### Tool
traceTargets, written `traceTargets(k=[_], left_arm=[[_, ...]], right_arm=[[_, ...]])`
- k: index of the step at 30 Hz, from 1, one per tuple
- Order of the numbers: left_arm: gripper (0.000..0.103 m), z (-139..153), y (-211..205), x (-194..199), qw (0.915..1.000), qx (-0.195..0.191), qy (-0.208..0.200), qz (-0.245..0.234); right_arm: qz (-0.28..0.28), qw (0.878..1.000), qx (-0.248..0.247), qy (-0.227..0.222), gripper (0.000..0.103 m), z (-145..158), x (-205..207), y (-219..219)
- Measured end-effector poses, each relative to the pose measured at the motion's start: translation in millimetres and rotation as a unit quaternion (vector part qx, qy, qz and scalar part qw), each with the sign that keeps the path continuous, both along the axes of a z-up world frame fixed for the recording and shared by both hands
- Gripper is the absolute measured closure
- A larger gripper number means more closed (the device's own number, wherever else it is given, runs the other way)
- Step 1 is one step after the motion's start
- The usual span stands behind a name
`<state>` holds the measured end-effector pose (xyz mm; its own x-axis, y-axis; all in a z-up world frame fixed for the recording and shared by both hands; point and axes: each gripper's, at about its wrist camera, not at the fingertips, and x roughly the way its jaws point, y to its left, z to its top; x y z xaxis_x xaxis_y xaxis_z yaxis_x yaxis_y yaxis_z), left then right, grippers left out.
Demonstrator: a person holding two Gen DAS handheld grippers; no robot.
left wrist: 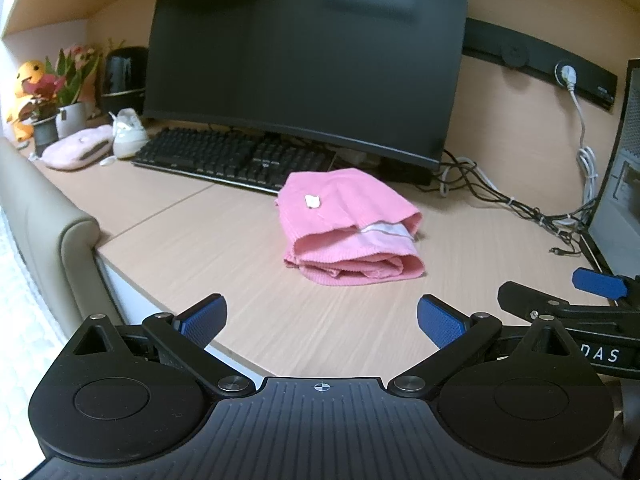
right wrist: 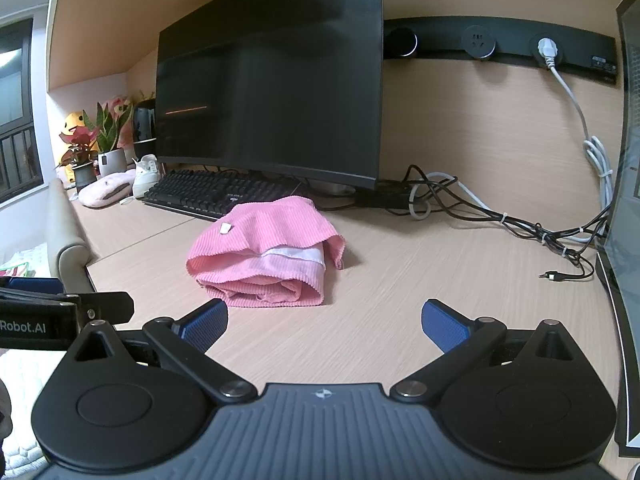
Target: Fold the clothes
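A pink ribbed garment [left wrist: 352, 224] [right wrist: 266, 252] lies folded in a thick bundle on the wooden desk [left wrist: 224, 240], with a small white tag on top and a white band showing at its open edge. My left gripper [left wrist: 320, 318] hovers open near the desk's front edge, short of the bundle and holding nothing. My right gripper [right wrist: 324, 322] is also open and empty, a little behind the bundle and to its right. In the left wrist view the right gripper's blue-tipped finger [left wrist: 598, 283] shows at the right edge.
A black monitor [left wrist: 304, 60] and keyboard [left wrist: 232, 158] stand behind the garment. Tangled cables [right wrist: 500, 220] run to the right, beside a computer case [right wrist: 624, 200]. Plants, a white shoe [left wrist: 128, 134] and a pink pouch [left wrist: 76, 152] sit at the far left. A padded chair edge [left wrist: 60, 232] borders the desk.
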<state>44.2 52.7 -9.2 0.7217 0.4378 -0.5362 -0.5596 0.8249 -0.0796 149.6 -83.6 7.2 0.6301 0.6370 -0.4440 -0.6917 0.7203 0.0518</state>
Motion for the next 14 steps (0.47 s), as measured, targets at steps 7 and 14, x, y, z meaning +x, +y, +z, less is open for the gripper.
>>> traceTargets(k=[7, 14], left_arm=[[0.0, -0.8, -0.3, 0.2, 1.0, -0.004, 0.001, 0.003], [0.0, 1.9, 2.7, 1.6, 0.9999, 0.006, -0.011, 0.008]], right_arm=[[0.0, 1.0, 0.001, 0.0, 0.0, 0.2, 0.7, -2.5], [-0.002, 1.0, 0.003, 0.0, 0.0, 1.5, 1.2, -2.9]])
